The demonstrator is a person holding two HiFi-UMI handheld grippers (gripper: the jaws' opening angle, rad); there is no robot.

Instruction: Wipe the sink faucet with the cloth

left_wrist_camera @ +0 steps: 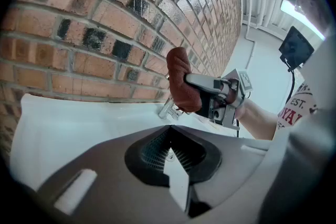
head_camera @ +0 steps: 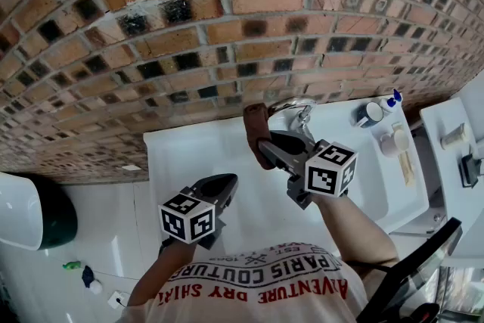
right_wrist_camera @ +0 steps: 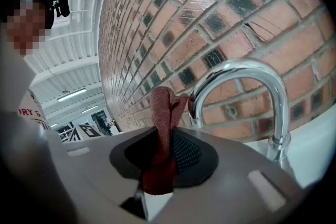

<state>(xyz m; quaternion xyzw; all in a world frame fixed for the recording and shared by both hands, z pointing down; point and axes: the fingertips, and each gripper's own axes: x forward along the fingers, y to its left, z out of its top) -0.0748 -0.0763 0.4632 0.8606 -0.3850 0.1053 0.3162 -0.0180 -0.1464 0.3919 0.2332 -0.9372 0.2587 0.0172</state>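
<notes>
Now | right gripper (head_camera: pixel 262 144) pinches cloth (right_wrist_camera: pixel 163 115) beside faucet (right_wrist_camera: pixel 242 65) | left gripper (head_camera: pixel 226 183) pressed together, empty | bottles (head_camera: pixel 370 114) farther right

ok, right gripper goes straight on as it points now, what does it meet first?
Probably the brick wall: the cloth held in the right gripper leads and sits just left of the faucet spout. It might brush the spout; depth is unclear.
</notes>
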